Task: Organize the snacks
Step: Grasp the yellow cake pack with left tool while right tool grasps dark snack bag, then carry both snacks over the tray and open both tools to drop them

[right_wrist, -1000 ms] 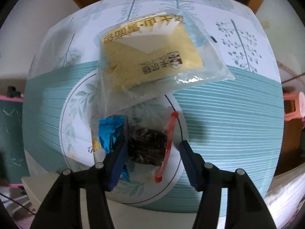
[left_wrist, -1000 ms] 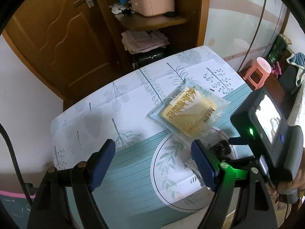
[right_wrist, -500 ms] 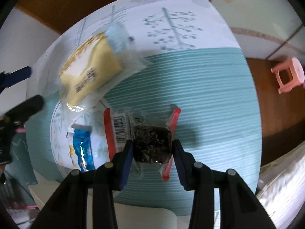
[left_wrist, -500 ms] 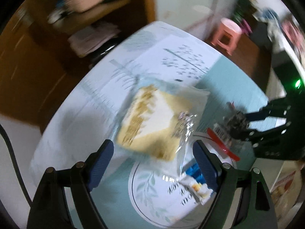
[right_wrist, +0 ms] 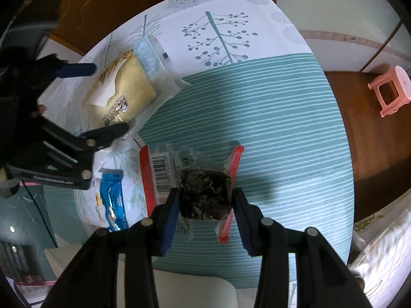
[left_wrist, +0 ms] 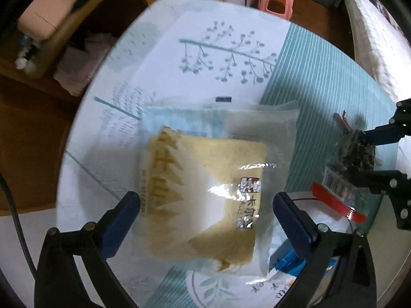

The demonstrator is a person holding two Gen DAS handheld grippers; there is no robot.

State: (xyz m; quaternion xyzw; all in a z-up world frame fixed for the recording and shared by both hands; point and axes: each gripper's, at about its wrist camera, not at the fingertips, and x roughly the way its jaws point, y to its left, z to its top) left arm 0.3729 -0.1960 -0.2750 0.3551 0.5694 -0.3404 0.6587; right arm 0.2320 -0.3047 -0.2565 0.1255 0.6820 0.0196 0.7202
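A big yellow cake packet (left_wrist: 205,200) in clear wrap lies on the patterned tablecloth (left_wrist: 231,59). My left gripper (left_wrist: 205,218) points straight down over it. Its jaws are opening, with one blue pad on each side of the packet and neither pressing on it. My right gripper (right_wrist: 205,205) is shut on a dark snack packet (right_wrist: 205,195) with red edges and a barcode, held just above the striped cloth. In the left wrist view this dark snack packet (left_wrist: 357,148) and the right gripper (left_wrist: 370,154) show at the right edge. A blue packet (right_wrist: 113,200) lies on the round print.
A pink stool (right_wrist: 390,89) stands on the wooden floor beyond the table's far corner. A white box edge (right_wrist: 179,290) sits at the near table edge. Wooden shelves with a pale bag (left_wrist: 48,7) stand to the left, and bedding (left_wrist: 380,38) lies to the right.
My left gripper came down over the yellow packet, rolled and spread wider. My right gripper closed on the dark packet and carried it right, off the round print onto the stripes.
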